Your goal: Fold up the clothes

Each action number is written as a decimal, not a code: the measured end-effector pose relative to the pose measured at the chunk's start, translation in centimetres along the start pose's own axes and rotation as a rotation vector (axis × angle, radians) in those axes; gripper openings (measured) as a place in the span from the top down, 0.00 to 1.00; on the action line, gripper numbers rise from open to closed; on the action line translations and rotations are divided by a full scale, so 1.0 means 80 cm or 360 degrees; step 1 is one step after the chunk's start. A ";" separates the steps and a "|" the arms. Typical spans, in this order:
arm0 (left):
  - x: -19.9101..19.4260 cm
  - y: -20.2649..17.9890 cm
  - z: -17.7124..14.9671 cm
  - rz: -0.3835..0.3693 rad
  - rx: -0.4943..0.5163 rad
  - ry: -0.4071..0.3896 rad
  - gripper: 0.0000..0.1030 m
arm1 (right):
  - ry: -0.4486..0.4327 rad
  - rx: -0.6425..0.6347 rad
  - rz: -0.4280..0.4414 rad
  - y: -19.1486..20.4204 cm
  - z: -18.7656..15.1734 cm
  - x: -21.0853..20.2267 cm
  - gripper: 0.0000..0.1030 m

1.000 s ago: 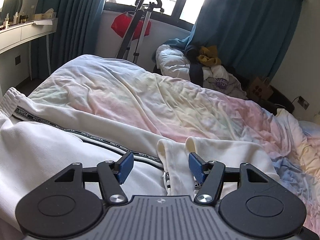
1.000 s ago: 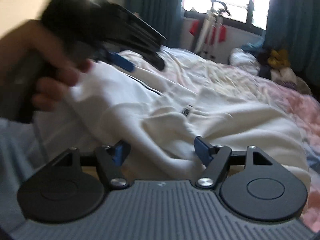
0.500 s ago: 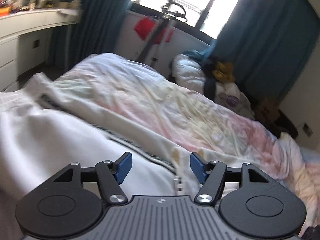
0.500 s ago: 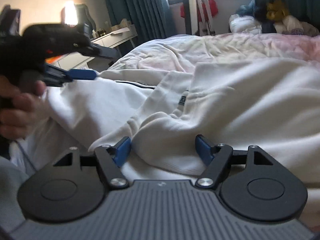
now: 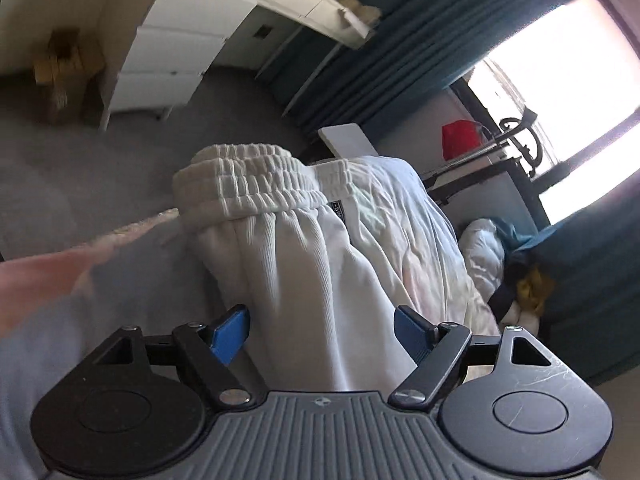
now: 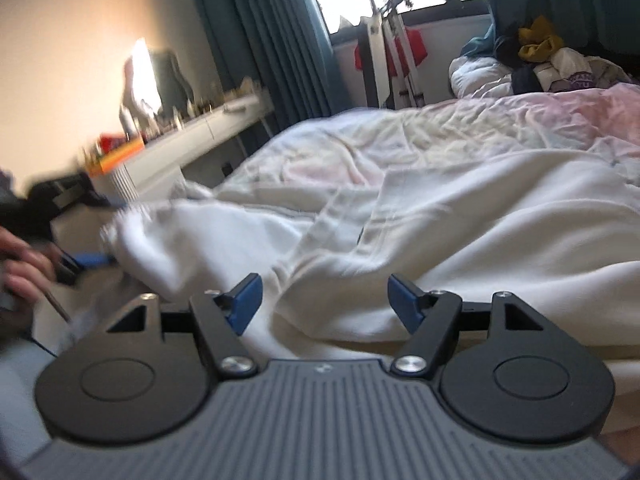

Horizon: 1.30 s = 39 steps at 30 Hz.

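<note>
Left black two-finger claw with blue pads (image 5: 322, 330): jaws standing wide apart, white ribbed fabric passing between them without being pinched. Ahead of it, the white ribbed trousers with gathered elastic waistband (image 5: 280, 216) are lying over the bed's edge, waistband furthest from the claw; grey carpeted floor (image 5: 72, 168) is opening beyond on its left, rumpled pale pastel duvet (image 5: 400, 216) on its right.

Right black two-finger claw with blue pads (image 6: 325, 300): jaws likewise standing apart, gripping nothing, the trousers' cream folds (image 6: 440, 240) bunching just ahead. Duvet is stretching well beyond; left claw, blurred, is showing at far left (image 6: 80, 260).
</note>
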State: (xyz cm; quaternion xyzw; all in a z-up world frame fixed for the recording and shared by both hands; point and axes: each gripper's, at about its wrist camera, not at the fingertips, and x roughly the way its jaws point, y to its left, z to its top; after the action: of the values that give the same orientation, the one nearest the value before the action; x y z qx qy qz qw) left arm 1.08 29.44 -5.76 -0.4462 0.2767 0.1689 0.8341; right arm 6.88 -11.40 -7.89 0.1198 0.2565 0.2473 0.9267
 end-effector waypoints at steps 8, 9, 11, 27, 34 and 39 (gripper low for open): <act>0.046 0.027 0.019 -0.0002 -0.0265 0.0057 0.22 | 0.0025 0.0043 -0.0239 -0.028 0.007 0.023 0.29; 0.049 0.031 0.020 -0.0009 -0.0290 0.0058 0.22 | 0.0123 0.0024 -0.0280 -0.029 -0.001 0.039 0.29; 0.053 0.035 0.020 -0.0009 -0.0317 0.0053 0.23 | 0.0175 -0.0083 -0.0339 -0.021 -0.010 0.053 0.29; -0.032 -0.125 -0.029 -0.0041 0.0511 -0.0406 0.88 | 0.0058 0.0154 -0.0259 -0.040 0.002 0.028 0.31; -0.090 -0.284 -0.137 -0.0331 0.1074 -0.0656 0.88 | -0.0173 0.0479 -0.0316 -0.091 0.031 -0.033 0.31; -0.065 -0.371 -0.261 -0.0473 0.1530 -0.0637 0.87 | -0.0339 0.0696 -0.0426 -0.147 0.047 -0.080 0.29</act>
State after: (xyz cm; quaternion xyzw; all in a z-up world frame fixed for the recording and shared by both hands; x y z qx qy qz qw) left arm 6.16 -4.43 7.37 -0.0078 0.0925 -0.0150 0.9956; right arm 8.77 -25.06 -6.12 0.3074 0.2183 0.0473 0.9250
